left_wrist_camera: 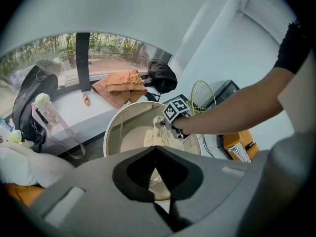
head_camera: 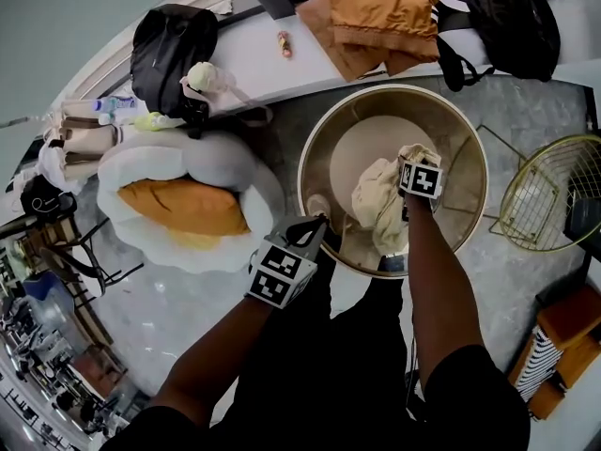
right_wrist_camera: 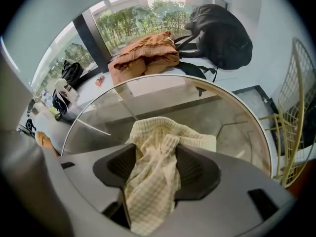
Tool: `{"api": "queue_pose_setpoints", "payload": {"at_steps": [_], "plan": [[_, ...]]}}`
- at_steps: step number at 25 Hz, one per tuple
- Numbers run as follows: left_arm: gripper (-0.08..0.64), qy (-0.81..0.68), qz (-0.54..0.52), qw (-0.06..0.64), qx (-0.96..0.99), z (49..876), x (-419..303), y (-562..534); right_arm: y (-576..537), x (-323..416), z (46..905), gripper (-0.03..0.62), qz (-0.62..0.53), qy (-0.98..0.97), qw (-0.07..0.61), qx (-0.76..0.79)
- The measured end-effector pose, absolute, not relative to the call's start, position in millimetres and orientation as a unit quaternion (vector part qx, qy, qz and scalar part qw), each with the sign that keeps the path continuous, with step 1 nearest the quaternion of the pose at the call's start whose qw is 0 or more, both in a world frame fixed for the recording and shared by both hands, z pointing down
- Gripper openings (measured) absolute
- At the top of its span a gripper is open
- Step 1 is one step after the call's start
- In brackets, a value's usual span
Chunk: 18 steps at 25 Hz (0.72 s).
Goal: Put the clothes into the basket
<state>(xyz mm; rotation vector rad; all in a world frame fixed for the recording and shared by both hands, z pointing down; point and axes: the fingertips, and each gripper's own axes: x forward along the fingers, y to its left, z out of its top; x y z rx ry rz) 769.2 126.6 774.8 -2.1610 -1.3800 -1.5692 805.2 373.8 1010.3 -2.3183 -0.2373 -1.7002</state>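
The grey marbled floor (head_camera: 178,308) is carrying the round basket (head_camera: 394,87) at one o'clock, a white cushion (head_camera: 249,181) at nine and a gold wire stand (head_camera: 554,191) at three. The white ledge (head_camera: 244,50) is holding a black backpack (head_camera: 169,45) at eleven, orange clothes (head_camera: 376,17) at twelve and a black bag (head_camera: 512,17) at one.

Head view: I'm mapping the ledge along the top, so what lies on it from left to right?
black backpack → small orange object → orange clothes → black bag

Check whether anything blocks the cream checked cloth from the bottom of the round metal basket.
Nothing visible does: the cream checked cloth hangs between the right gripper's open jaws, over the round metal basket's bare bottom.
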Motion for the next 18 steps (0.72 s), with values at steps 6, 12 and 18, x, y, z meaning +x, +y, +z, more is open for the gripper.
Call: {"api": "queue_pose_setpoints", "payload": {"at_steps": [6, 12, 18], "plan": [[0.0, -0.456, -0.517, 0.061, -0.722, 771, 770, 131, 378, 800, 1001, 0.137, -0.577, -0.078, 0.147, -0.8], [0.0, -0.456, -0.503, 0.044, -0.733, 761, 771, 151, 377, 796, 962, 0.118, -0.527, -0.071, 0.203, -0.823], [0.0, -0.453, -0.484, 0.032, -0.748, 737, 767, 167, 358, 789, 894, 0.111, -0.468, -0.021, 0.237, -0.851]]}}
